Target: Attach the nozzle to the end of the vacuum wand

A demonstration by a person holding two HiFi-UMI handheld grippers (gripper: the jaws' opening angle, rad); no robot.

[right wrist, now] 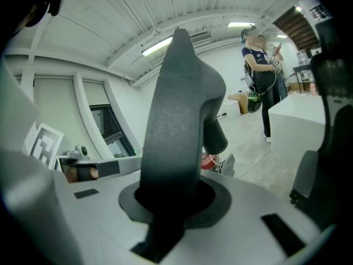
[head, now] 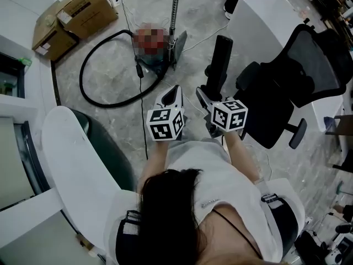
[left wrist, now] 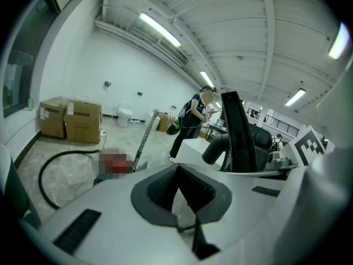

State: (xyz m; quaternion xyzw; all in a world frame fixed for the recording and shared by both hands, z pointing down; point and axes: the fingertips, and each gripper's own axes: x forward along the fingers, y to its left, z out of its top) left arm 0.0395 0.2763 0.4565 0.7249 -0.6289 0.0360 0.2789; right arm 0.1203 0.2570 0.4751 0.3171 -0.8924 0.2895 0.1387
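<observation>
Clamping nozzle (right wrist: 177, 120), right tongs (right wrist: 172, 206) (base hidden)

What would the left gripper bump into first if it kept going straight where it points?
Most likely the grey floor, just right of the vacuum wand. The left gripper tilts downward, shut and empty, though depth is hard to judge.

The lower end of the nozzle (right wrist: 171, 126) is buried between the fingers of the right gripper (right wrist: 174, 200), the foot of the wand (head: 175, 7) is lost among dark parts on the floor (head: 110, 65), and the labels on the cardboard boxes (head: 77, 10) are too small to read.
</observation>
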